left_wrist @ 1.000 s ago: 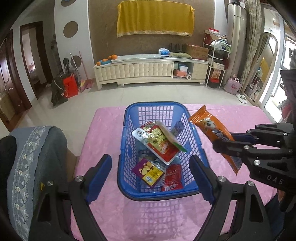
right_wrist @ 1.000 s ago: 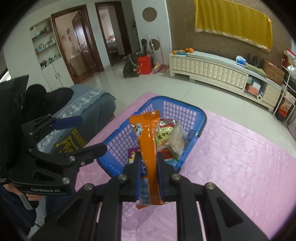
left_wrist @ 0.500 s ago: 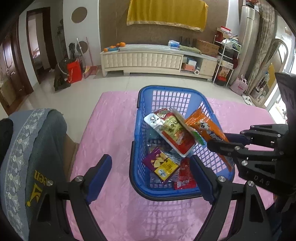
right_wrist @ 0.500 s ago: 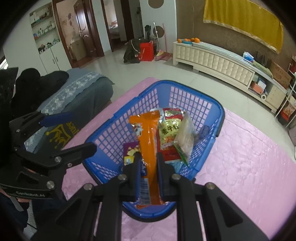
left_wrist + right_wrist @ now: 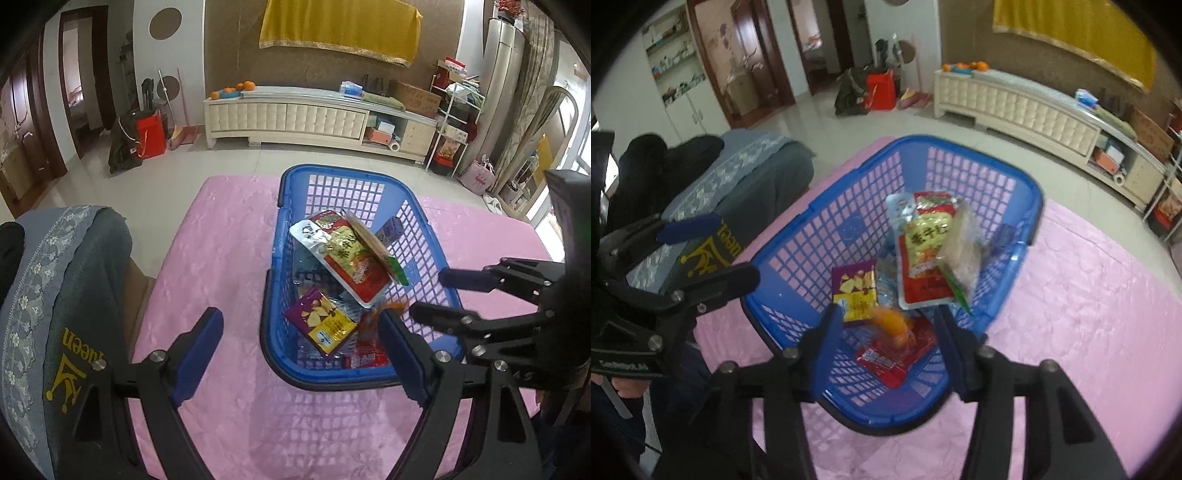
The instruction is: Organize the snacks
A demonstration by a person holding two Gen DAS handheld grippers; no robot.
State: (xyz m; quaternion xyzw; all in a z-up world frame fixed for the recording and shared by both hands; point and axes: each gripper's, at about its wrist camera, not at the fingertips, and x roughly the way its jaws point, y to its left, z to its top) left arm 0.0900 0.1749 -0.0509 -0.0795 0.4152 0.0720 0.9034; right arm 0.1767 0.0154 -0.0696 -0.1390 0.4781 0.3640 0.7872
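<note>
My right gripper (image 5: pixel 886 328) has its jaws parted, having just been opening, and the orange snack pack (image 5: pixel 892 325) sits between them as a blurred shape with neither pad pressing on it, low inside the blue basket (image 5: pixel 1030 206). In the left wrist view I can only catch a scrap of that orange pack (image 5: pixel 388 308) peeking out beside my left gripper's right finger. My left gripper (image 5: pixel 295 339) stands wide apart with nothing between its jaws, hanging over the near edge of the basket and the pink tablecloth (image 5: pixel 221 258). Inside the basket I see a purple and yellow chip bag (image 5: pixel 855 291) lying to the left, a red packet (image 5: pixel 897 354) flat on the bottom just under the orange one, and a large red and green snack bag (image 5: pixel 925 254) leaning toward the far right wall with a pale clear-wrapped pack (image 5: pixel 962 251) resting against it. The basket sits on the tablecloth, and a grey covered chair (image 5: pixel 74 295) stands just off the table's left edge.
</note>
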